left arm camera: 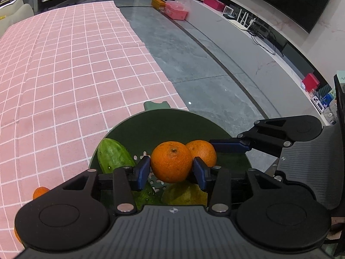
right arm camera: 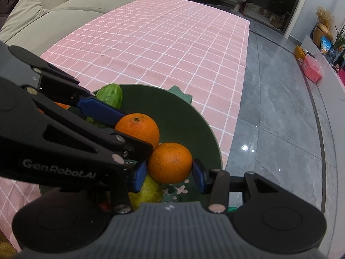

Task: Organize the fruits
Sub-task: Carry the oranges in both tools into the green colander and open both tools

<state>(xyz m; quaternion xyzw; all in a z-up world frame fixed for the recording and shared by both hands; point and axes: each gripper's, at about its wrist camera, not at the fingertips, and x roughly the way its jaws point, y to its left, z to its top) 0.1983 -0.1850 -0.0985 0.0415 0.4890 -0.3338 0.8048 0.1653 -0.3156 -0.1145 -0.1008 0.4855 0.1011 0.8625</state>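
Your left gripper (left arm camera: 171, 170) and right gripper (right arm camera: 170, 172) each clasp an orange (left arm camera: 171, 161) — side by side, touching — over the green bowl (right arm camera: 183, 112).

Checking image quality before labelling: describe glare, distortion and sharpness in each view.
Left wrist: fisheye bends the TV console into an arc; lamp glints on the floor; the orange is sharp. Right wrist: brighter floor glints; tablecloth grid bows; no blur.

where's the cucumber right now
The cucumber leans on the left inner wall of the green bowl, left of the two oranges, just beyond the left gripper.
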